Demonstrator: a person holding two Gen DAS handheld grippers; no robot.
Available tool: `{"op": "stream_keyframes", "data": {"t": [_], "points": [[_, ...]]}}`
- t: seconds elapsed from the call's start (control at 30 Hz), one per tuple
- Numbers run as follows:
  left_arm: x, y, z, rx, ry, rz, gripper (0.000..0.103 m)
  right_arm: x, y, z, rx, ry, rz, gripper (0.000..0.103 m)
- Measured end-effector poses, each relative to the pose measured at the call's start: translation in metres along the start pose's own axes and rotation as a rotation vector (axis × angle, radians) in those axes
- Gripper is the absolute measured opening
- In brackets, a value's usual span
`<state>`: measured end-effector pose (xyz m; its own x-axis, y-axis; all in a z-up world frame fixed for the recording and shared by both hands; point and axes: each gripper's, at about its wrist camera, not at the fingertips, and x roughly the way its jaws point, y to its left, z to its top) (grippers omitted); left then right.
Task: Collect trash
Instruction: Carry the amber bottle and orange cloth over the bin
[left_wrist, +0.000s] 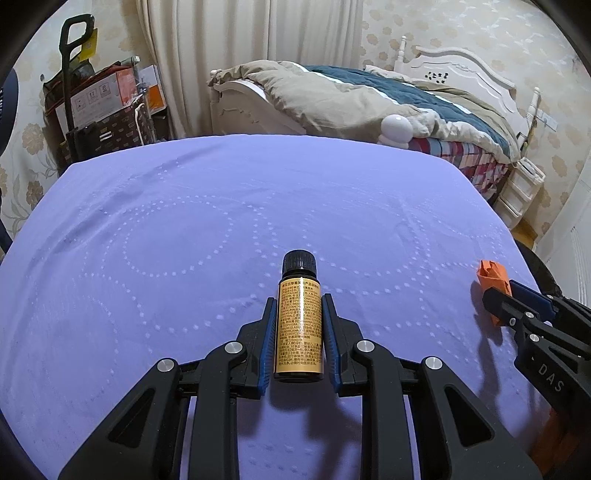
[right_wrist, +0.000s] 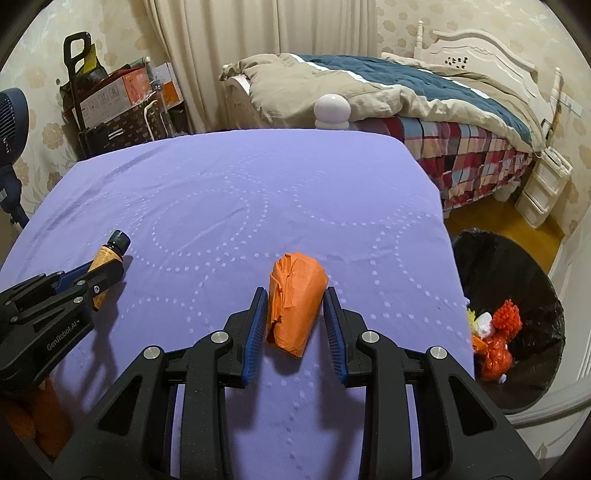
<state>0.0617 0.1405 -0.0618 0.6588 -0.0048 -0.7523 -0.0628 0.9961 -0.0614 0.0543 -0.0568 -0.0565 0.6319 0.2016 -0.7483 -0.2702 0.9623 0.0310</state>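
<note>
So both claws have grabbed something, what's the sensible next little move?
Probably swing the right gripper, shut on the crumpled orange paper wad, toward the black-lined bin beside the purple-covered table. The left gripper holds the small brown bottle.

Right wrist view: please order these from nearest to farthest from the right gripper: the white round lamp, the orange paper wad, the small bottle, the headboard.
1. Orange paper wad: between the right gripper's fingers.
2. Small bottle: to the left, in the left gripper.
3. White round lamp: past the table's far edge.
4. Headboard: far right, at the wall.
</note>
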Motion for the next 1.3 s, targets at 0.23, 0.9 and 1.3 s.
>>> {"op": "stream_keyframes", "data": {"t": [0.23, 0.9, 1.3], "points": [[-0.009, -0.02, -0.005, 0.023, -0.013, -0.034, 0.025, -0.015, -0.012, -0.008, 0.021, -0.021, -0.004, 0.03], [-0.022, -0.102, -0.006, 0.148, -0.037, -0.123, 0.025, -0.053, -0.075, -0.024, 0.12, -0.086, -0.078, 0.03], [-0.022, -0.176, 0.006, 0.252, -0.069, -0.204, 0.025, -0.068, -0.139, -0.029, 0.214, -0.125, -0.177, 0.031]]}}
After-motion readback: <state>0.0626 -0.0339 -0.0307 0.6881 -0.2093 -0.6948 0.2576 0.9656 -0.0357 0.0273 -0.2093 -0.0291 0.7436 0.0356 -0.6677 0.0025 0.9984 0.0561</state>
